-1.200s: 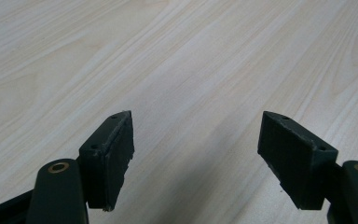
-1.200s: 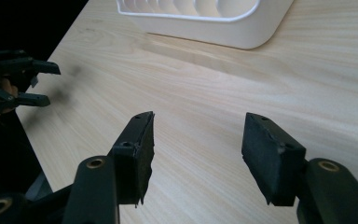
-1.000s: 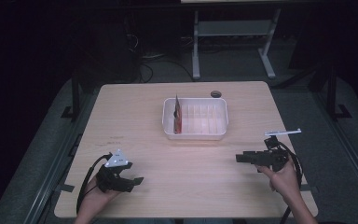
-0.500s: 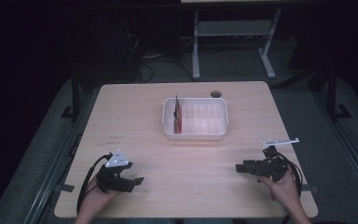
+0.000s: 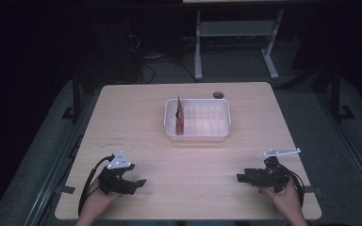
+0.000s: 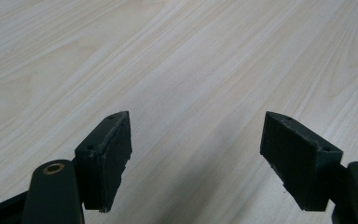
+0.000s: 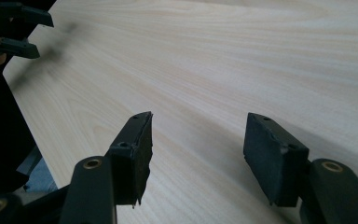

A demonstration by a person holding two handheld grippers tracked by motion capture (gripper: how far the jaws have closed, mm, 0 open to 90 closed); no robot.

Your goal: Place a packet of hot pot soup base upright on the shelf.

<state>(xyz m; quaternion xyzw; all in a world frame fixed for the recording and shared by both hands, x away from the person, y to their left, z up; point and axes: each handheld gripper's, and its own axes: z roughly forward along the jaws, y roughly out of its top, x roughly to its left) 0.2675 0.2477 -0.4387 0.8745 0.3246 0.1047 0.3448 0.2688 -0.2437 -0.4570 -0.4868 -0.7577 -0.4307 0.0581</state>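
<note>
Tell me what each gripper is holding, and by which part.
Nothing is held. The left gripper and right gripper both stand open over the bare light wooden table.

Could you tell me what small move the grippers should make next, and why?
Probably reach the left gripper toward the tray. Both it and the right gripper rest open and empty near the table's front edge, and the tray with its upright red card is the nearest thing.

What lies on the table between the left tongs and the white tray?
Nothing: bare wood separates the left tongs from the white tray, as the high view shows.
</note>
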